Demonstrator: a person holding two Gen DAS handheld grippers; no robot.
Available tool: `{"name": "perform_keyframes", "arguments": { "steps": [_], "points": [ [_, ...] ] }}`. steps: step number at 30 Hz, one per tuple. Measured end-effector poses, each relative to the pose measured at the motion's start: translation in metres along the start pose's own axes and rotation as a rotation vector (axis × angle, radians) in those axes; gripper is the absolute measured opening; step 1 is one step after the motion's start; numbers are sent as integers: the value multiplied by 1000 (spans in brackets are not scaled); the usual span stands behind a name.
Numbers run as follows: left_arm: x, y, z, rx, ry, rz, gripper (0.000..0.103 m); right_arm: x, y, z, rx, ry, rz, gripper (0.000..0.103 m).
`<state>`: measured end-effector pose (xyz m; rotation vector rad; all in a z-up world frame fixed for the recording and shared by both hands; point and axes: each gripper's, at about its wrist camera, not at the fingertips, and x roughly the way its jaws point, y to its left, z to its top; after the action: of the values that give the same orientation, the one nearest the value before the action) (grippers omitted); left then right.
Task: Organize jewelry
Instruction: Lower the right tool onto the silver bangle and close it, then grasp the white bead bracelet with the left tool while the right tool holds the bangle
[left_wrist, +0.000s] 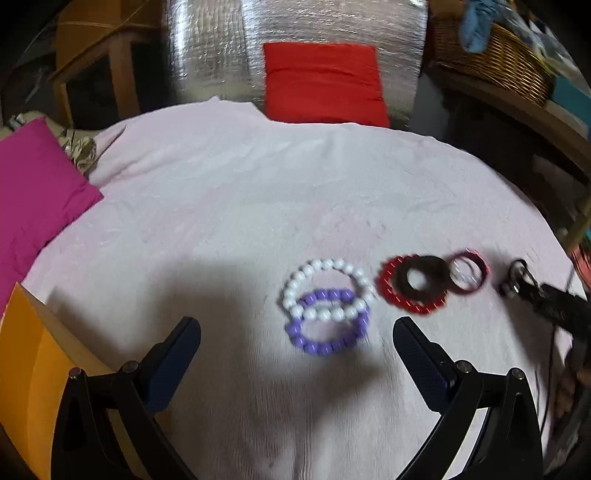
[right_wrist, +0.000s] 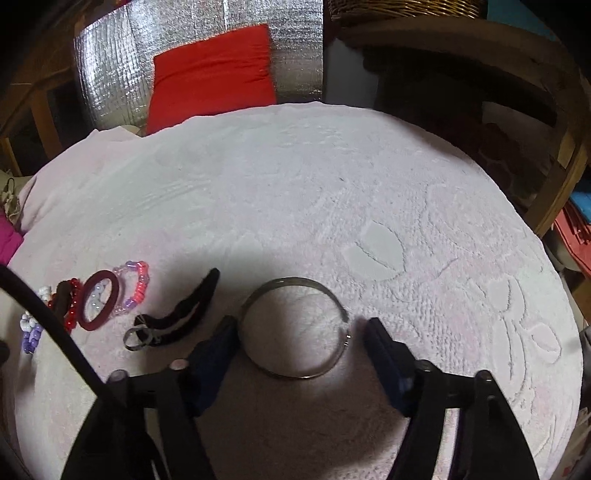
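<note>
- This looks like a room in a home.
- A soft pink blanket (left_wrist: 229, 192) covers the worktop.
- Red cushion (left_wrist: 321, 85) far back, pink cushion (left_wrist: 33, 192) left.
- Woven basket (left_wrist: 495, 62) on a wooden shelf (left_wrist: 524, 110), far right.

Both wrist views look steeply down, close over pink cloth (left_wrist: 221, 206) — shared: red cushion (right_wrist: 214, 74), bracelets.

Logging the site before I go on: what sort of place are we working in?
Probably a lived-in home room, not a lab: a pale textured cloth covers the work surface, cushions lie behind it, and a wicker basket sits on wooden shelving.
</note>
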<state>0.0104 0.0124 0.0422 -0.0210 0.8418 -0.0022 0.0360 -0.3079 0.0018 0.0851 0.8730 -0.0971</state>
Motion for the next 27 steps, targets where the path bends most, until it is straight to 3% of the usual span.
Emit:
{"name": "perform_keyframes", "arguments": {
  "steps": [2,7,11,14,17,20,22,27],
  "points": [
    [6,-1,4,6,-4,24,103,0,1,-1,2,-1,10,64],
    [7,-9,5,38,9,114,103,2,-5,0,15,1,46,63],
    [17,-14,2,216,-47,213,103,0,-16,-1,26,4,101,63],
    [31,3,3,198,-11,200,103,-2,-25,-2,42,7,139,63],
    [30,18,7,172,-30,164,103,-7,-31,-2,59,12,154,63],
    [21,27,8,140,-43,76,103,-13,-38,-3,93,20,176,63],
    [14,23,9,141,-66,20,103,-20,-44,-4,120,12,201,63],
    [25,-5,11,212,-47,34,103,-28,-48,-5,155,0,217,63]
  ]
}}
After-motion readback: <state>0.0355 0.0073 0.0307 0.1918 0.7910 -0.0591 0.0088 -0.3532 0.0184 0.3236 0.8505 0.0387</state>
